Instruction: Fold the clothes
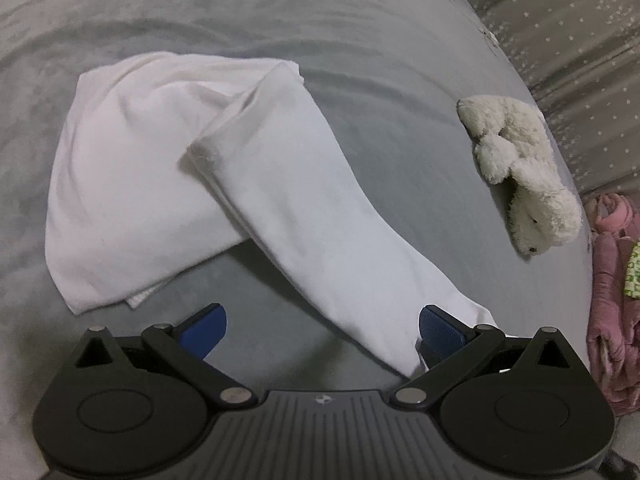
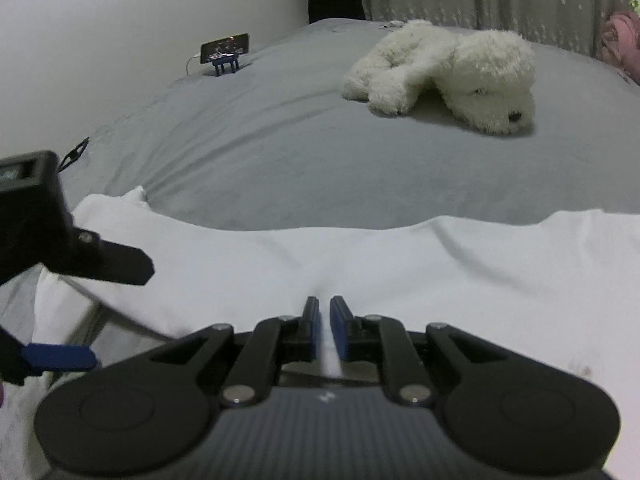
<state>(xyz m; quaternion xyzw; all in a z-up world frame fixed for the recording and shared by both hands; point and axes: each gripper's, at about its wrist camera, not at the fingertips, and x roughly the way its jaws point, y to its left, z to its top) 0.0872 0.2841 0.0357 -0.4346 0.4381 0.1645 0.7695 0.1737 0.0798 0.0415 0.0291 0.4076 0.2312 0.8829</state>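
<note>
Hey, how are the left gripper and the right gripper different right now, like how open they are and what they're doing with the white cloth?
The left gripper has its jaws spread wide; the right gripper has its jaws nearly together. The right gripper pinches a fold of the white garment; the left gripper clamps nothing, though the cloth drapes against one blue pad. Both are black with blue pads and hang over the grey bed.

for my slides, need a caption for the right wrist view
Right gripper shut on a pinch of white garment on a grey bed, plush dog beyond.
</note>
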